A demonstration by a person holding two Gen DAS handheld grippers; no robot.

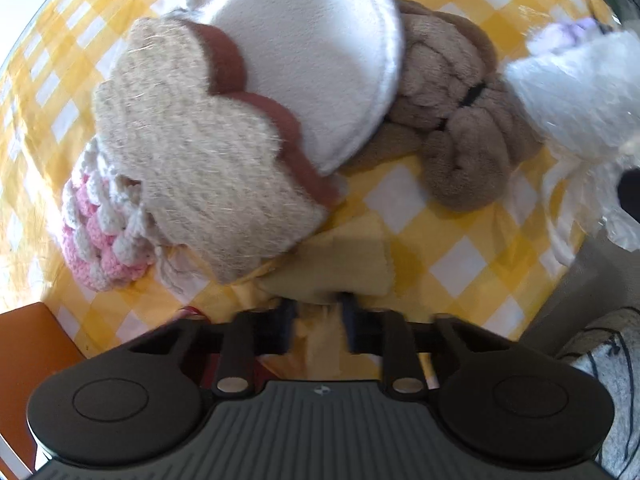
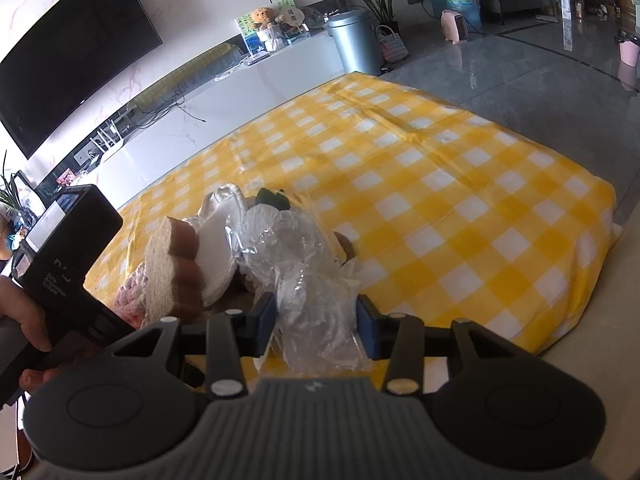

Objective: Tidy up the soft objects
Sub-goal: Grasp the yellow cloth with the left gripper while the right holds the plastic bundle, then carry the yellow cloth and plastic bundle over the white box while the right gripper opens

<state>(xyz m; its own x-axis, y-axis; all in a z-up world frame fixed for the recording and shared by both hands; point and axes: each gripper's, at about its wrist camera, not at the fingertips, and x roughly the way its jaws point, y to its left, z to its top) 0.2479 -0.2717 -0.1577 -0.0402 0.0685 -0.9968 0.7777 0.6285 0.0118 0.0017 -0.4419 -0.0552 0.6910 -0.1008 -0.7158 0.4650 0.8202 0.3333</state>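
A plush toast slice point(image 1: 200, 168) with a brown crust leans on a white round cushion point(image 1: 320, 52), over a pink-and-white crocheted piece point(image 1: 100, 240) and beside a brown plush toy point(image 1: 460, 112). My left gripper point(image 1: 318, 320) is shut on a yellow cloth point(image 1: 340, 264) at the table's near edge. My right gripper point(image 2: 316, 328) is shut on a clear plastic bag point(image 2: 304, 280) holding a white soft item. The toast point(image 2: 168, 268) and the cushion point(image 2: 218, 256) stand left of it. The bag also shows at the right of the left wrist view point(image 1: 580, 92).
A yellow-and-white checked tablecloth point(image 2: 440, 200) covers the table. An orange chair point(image 1: 28, 344) stands at the near left. Beyond the table are a TV, a white cabinet point(image 2: 224, 108), a grey bin point(image 2: 354, 40) and the grey floor.
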